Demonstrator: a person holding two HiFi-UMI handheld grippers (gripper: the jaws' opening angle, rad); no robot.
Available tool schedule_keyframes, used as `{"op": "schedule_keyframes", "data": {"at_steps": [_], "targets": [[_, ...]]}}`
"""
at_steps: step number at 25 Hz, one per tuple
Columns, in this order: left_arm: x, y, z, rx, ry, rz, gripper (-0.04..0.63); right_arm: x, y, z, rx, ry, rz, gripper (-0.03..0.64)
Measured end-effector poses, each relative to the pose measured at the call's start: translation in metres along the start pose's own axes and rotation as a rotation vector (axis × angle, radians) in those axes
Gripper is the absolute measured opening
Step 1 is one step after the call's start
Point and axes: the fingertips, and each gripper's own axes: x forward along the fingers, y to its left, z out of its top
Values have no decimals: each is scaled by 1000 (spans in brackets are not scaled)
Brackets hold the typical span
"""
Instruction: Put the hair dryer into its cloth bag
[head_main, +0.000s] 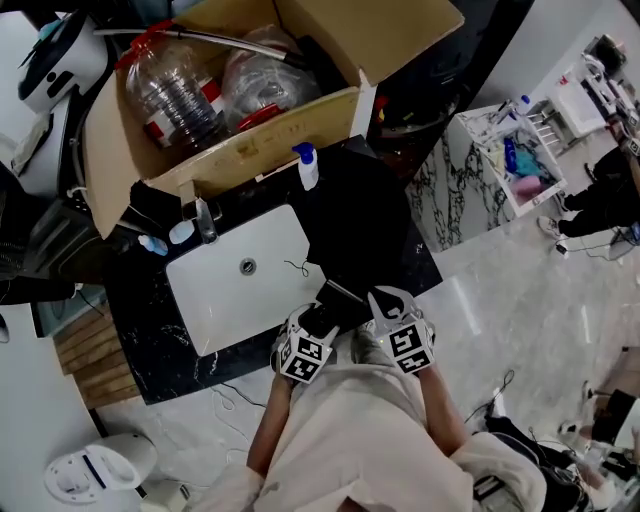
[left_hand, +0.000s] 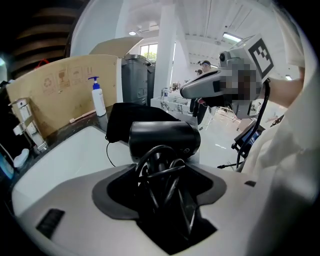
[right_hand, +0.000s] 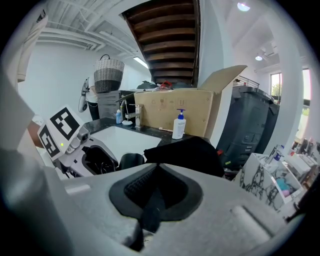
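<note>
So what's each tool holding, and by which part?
Left tool grips the dryer by its cord-wrapped handle. Right tool pinches the bag by an edge.

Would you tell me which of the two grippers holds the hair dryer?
The left gripper: its jaws grip the black hair dryer, while the right gripper pinches only an edge of the black cloth bag.

The hair dryer (left_hand: 165, 140) is glossy plastic, its bag (right_hand: 192, 152) matt cloth, the box (head_main: 270, 140) cardboard
</note>
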Motion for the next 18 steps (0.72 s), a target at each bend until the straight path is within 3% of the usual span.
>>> {"op": "schedule_keyframes", "data": {"at_steps": [5,8,18], "targets": [[-3,2,2,-72,-23,6,277,2,-8,-4,0,10,7,11],[-5,1,3,-72,-25,8,271,5,-13,-7,-7,19,10,11],[3,-5,0,52,27,-3,295,18,-21,-10,-20,36,27,11]]}}
